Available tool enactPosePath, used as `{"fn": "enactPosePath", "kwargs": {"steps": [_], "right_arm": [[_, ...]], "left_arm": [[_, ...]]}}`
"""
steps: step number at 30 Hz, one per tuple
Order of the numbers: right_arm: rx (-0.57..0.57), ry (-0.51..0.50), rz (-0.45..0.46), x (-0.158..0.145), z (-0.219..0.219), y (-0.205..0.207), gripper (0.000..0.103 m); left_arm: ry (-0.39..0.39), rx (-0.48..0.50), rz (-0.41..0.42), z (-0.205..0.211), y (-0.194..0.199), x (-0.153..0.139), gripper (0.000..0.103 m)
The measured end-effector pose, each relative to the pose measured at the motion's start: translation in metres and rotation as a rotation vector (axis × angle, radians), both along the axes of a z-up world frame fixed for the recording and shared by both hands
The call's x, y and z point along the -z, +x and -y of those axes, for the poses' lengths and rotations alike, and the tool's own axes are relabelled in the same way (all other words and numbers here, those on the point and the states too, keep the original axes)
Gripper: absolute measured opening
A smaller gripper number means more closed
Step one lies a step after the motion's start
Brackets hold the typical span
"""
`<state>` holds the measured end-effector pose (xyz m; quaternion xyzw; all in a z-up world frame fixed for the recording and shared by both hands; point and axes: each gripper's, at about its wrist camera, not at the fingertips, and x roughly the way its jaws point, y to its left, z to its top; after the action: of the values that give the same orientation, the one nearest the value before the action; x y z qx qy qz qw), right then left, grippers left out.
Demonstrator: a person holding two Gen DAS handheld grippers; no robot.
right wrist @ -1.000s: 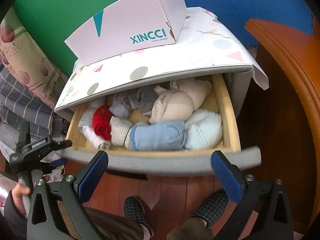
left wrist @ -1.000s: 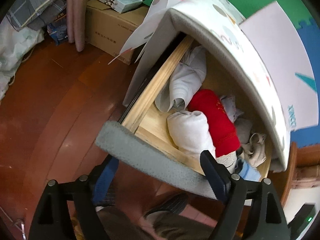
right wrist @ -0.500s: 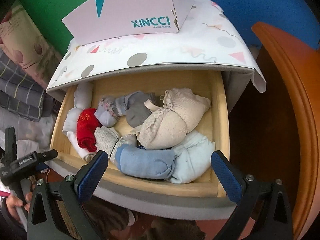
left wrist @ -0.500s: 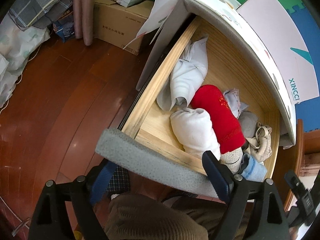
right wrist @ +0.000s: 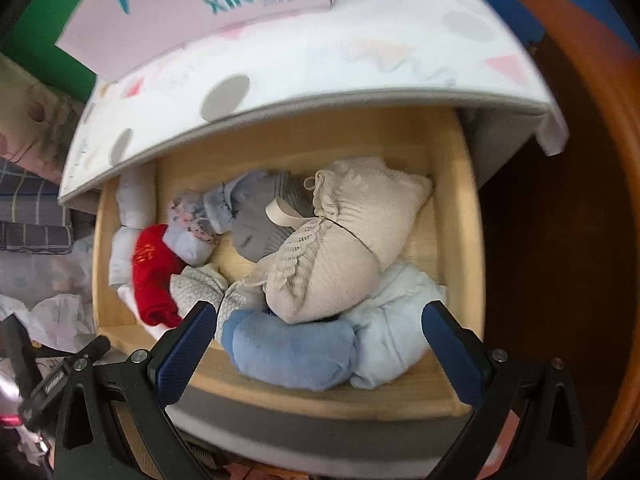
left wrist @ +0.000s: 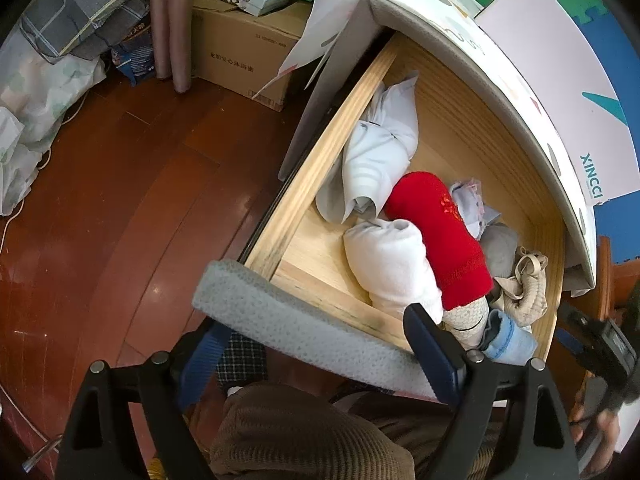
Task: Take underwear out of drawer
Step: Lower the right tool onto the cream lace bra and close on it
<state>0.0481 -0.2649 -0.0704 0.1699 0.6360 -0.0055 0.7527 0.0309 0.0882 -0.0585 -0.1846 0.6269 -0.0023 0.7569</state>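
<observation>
The wooden drawer [right wrist: 456, 208] stands pulled out, full of rolled clothes. In the right wrist view I see a beige lace bra [right wrist: 336, 256], a blue roll [right wrist: 292, 352], a pale blue roll [right wrist: 396, 320], a grey piece [right wrist: 260, 232] and a red roll [right wrist: 154, 276]. My right gripper [right wrist: 316, 356] is open above the blue roll at the drawer's front. In the left wrist view the red roll [left wrist: 436, 236] lies beside a white roll [left wrist: 390, 264]. My left gripper [left wrist: 320, 352] is open, straddling the grey padded drawer front [left wrist: 288, 320].
A pink XINCCI box [right wrist: 208, 8] sits on the patterned cabinet top [right wrist: 360, 60]. A wooden furniture edge [right wrist: 592, 160] stands to the right. A cardboard box [left wrist: 248, 52] and bedding [left wrist: 44, 80] lie on the wooden floor [left wrist: 120, 200] to the left.
The drawer has slid further out. My right gripper has moved forward and down over the clothes. My left gripper stays at the drawer front.
</observation>
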Motion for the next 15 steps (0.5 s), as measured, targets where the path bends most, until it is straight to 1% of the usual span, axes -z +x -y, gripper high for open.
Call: {"fn": "enactPosePath", "kwargs": {"steps": [1,3,4,6,12,15], "right_arm": [[0.005,0.001,-0.014,0.005,0.0,0.002,0.098],[0.021,0.003,-0.033,0.016,0.0,0.011,0.089],[0.029,-0.007,-0.043,0.02,0.001,0.014,0.088],[0.044,-0.038,-0.058,0.029,0.0,0.021,0.087],[0.072,-0.083,-0.096,0.053,-0.001,0.032,0.086],[0.069,-0.092,-0.118,0.062,-0.002,0.034,0.085]], "left_arm": [[-0.001,0.0,0.0,0.0,0.0,0.0,0.09],[-0.001,0.001,0.0,0.0,0.0,0.0,0.09],[-0.003,0.001,0.004,0.0,0.0,0.0,0.09],[-0.009,-0.003,0.009,-0.001,-0.002,0.0,0.09],[-0.023,-0.001,0.011,-0.005,-0.003,-0.001,0.09],[-0.005,0.007,0.024,-0.007,-0.004,-0.006,0.09]]}}
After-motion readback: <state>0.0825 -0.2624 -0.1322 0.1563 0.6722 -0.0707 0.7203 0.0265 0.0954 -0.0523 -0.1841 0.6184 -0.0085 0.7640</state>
